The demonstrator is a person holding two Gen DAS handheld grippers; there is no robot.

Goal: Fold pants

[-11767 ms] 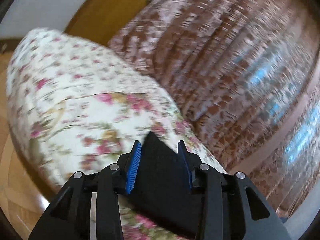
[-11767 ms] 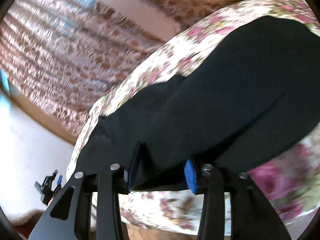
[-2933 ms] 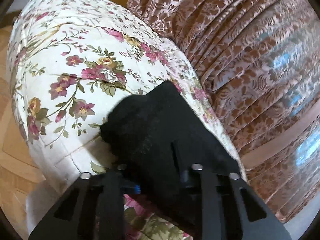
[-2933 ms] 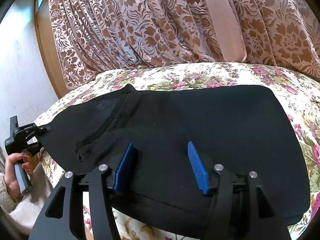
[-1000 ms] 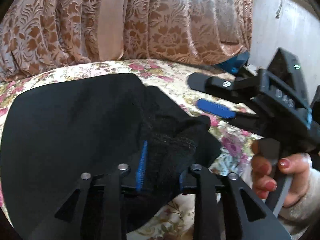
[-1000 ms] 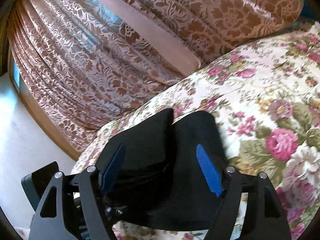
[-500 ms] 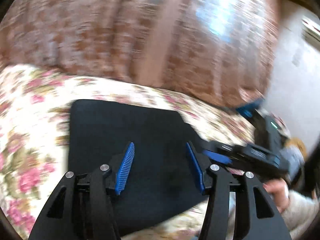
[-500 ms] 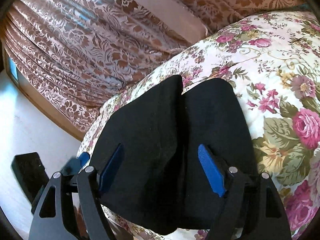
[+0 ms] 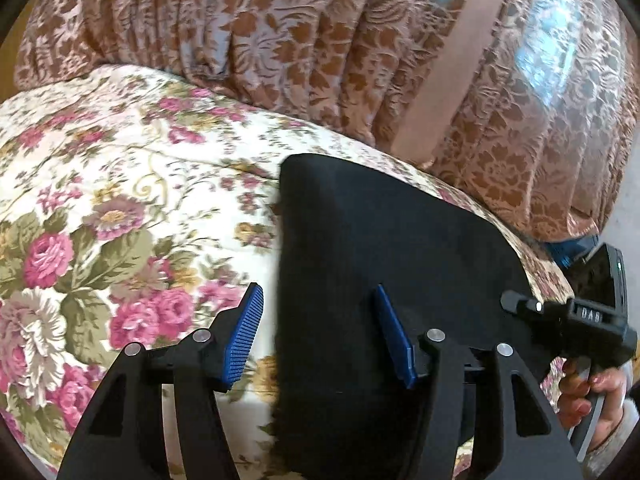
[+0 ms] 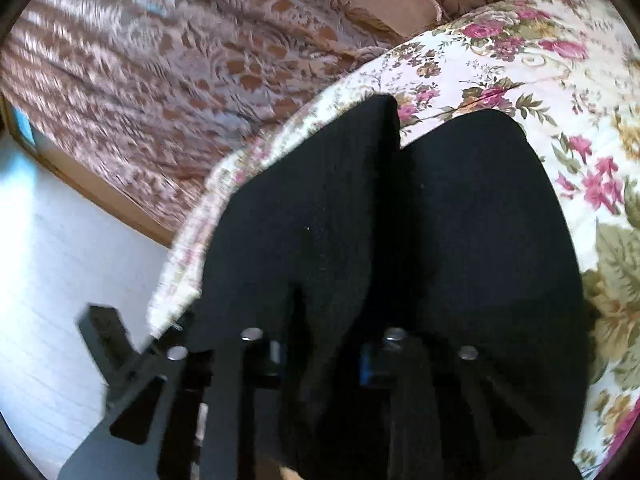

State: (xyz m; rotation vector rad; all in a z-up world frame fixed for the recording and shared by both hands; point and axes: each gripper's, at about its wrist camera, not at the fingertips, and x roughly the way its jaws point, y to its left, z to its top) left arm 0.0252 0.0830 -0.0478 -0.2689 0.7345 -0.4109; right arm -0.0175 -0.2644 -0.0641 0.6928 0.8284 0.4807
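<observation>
The black pants (image 9: 384,248) are laid folded on the flowered bed (image 9: 120,184). The left gripper (image 9: 320,338) is held with fingers wide apart, gripping nothing, over the pants' left edge. The right gripper (image 10: 320,356) is pressed low into the pants (its fingers are narrowly set; a grip cannot be told).

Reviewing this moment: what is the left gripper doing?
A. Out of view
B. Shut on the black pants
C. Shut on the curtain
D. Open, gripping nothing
D: the left gripper has its blue pads spread wide, one over the floral bedspread and one over the black pants, pinching nothing.
</observation>
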